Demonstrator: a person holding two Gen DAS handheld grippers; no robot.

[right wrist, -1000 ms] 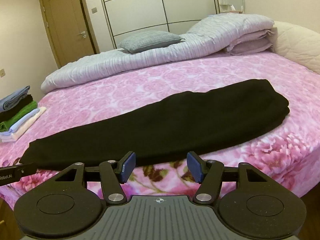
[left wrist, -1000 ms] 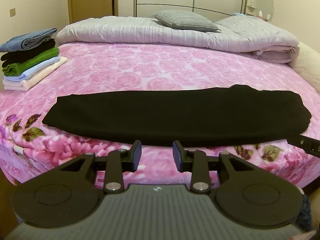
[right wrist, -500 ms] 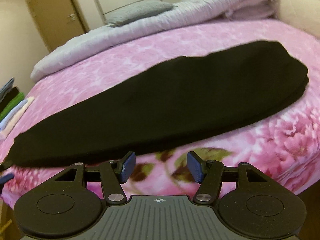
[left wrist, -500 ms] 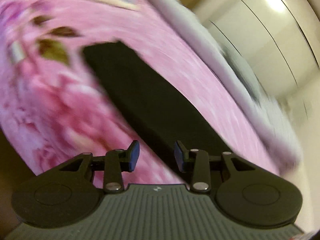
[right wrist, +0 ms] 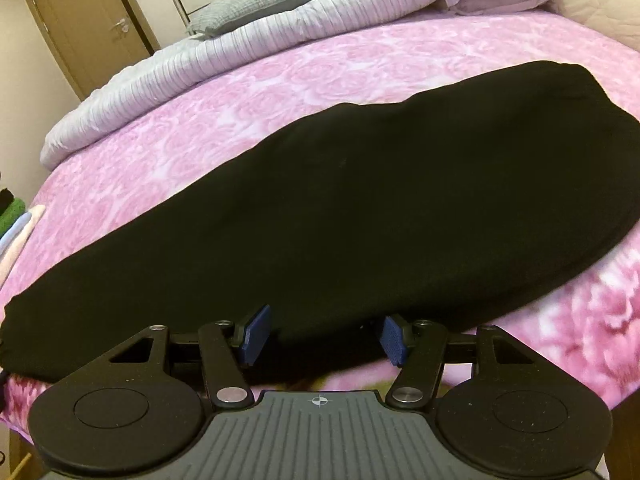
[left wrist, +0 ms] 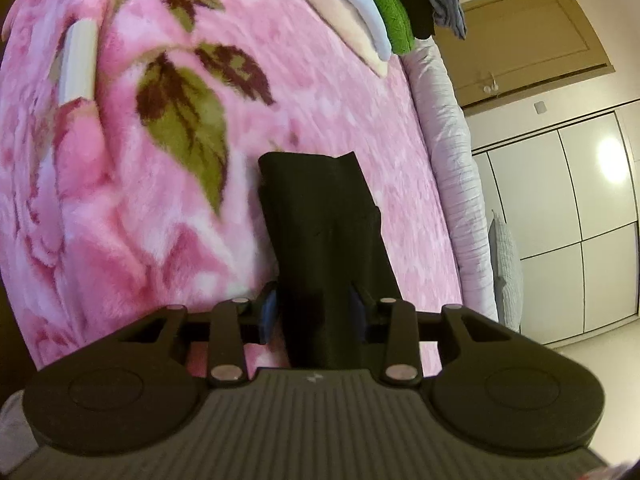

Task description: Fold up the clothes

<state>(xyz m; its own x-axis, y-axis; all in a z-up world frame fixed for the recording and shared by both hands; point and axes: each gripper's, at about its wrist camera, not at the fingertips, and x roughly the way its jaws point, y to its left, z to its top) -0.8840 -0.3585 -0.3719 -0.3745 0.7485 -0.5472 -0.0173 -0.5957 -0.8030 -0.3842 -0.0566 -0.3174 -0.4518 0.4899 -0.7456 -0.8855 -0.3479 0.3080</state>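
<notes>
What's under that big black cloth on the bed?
The black cloth lies on the pink flowery blanket, which shows all around its edges. Whatever else might sit beneath its middle is covered, so I cannot tell.

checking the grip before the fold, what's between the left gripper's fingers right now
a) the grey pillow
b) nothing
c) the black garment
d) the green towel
c: in the left wrist view the black garment runs straight between the left gripper fingers.
</notes>
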